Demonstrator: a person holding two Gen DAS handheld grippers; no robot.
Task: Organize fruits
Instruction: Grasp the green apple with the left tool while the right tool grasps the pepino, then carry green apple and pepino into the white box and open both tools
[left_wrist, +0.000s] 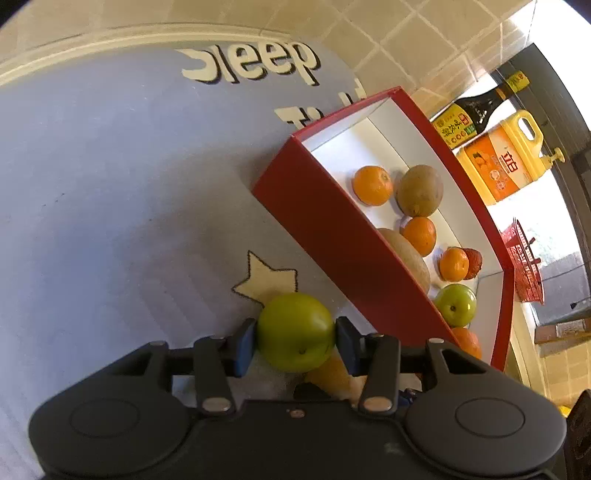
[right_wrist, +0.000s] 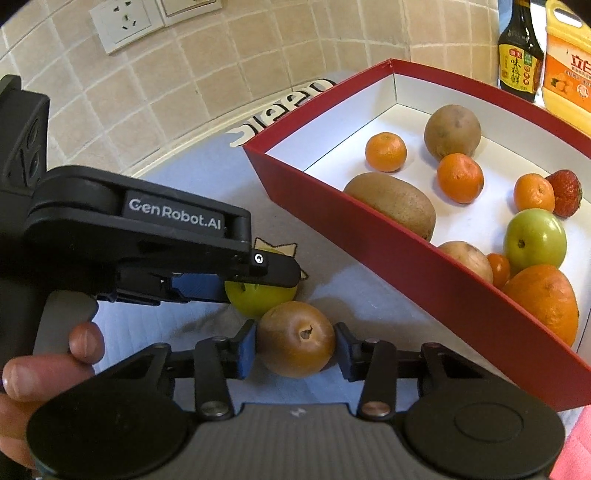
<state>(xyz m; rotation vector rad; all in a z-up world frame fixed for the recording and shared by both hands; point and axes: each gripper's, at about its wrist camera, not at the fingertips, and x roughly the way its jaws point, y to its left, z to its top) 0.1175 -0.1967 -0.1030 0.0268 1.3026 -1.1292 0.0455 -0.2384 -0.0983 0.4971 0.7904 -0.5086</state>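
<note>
Left hand-held gripper (left_wrist: 295, 341): we see its blue pads pressed on either side of a green apple (left_wrist: 295, 332), so it holds that fruit; the apple sits on the blue mat (left_wrist: 110, 184) near the star patch (left_wrist: 264, 277).
Right hand-held gripper (right_wrist: 295, 343): narrowed onto a brown round fruit (right_wrist: 295, 338), pads touching both flanks; this fruit lies on the mat just beside the green apple, in front of it in the right wrist view.
Red box (right_wrist: 332, 221): just beside both fruits, to their right, open-topped, white inside; it already carries mandarins, kiwis, a second green apple (right_wrist: 535, 240), a strawberry (right_wrist: 565, 197) and a large orange (right_wrist: 543, 299).
Risk, crowding: we judge the two grippers stand very close; lifting both at once could knock one against the other and jar a fruit loose.
Risk, slip: both fruits are smooth and round, gripped across the middle only; a tilt on the way up could let one roll out of the pads.
Risk, box wall: the near wall stands tall beside the fruits; a low carry could clip its rim and shove the box toward the bottles (right_wrist: 521, 51) behind.
Risk, landing: the near end is crowded; dropping onto the strawberry could bruise it, and we think the far, emptier end is safer.
Risk, squeeze: further closing could dent the brown fruit.
</note>
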